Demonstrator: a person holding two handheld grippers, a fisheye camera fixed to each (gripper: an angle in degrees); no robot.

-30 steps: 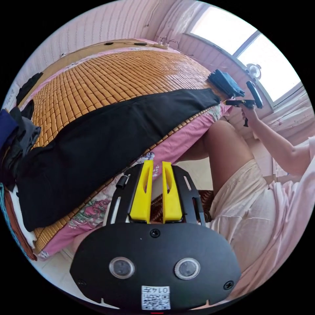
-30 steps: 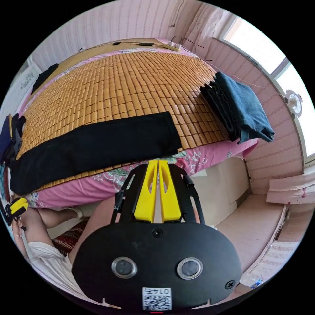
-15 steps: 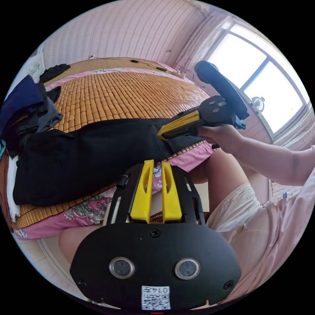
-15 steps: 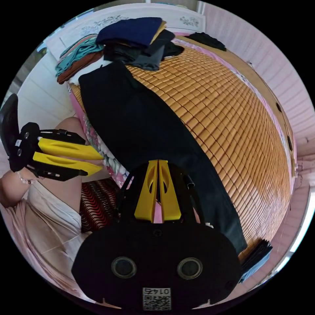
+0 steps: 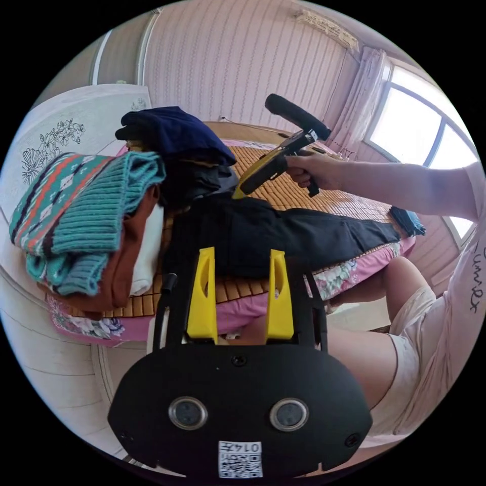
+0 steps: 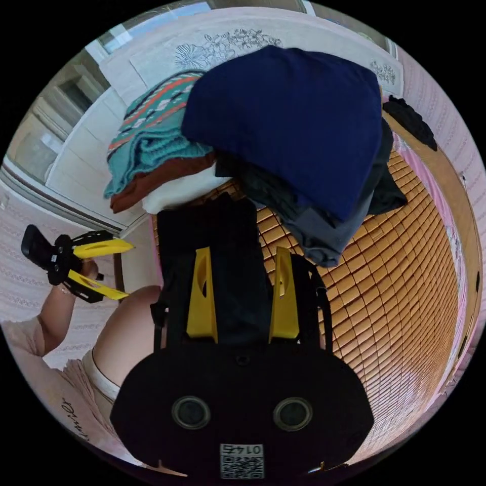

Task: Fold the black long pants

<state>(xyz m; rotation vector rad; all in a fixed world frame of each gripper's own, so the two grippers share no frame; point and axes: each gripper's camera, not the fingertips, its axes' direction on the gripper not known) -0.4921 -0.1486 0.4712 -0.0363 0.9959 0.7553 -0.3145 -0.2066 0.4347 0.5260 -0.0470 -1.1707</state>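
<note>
The black long pants [image 5: 283, 230] are laid out lengthwise along the near edge of the bed [image 5: 243, 306], on its bamboo mat [image 6: 405, 283], one end lying beside a pile of folded clothes [image 5: 91, 212] and the other reaching toward a folded blue garment [image 5: 407, 221]. The left gripper [image 5: 238, 293] is held released, jaws spread wide, just off the bed's edge near the pile end, apparently so that this end can be taken up. The right gripper [image 6: 243, 298] is likewise held released above the same end of the pants, its jaws straddling the black cloth without pressing it; in the left gripper view its tips [image 5: 242, 188] are pointed down toward the far edge of the cloth. A grasp at two corners of this end is judged to be in preparation, so that the pants can be doubled over along their length.
</note>
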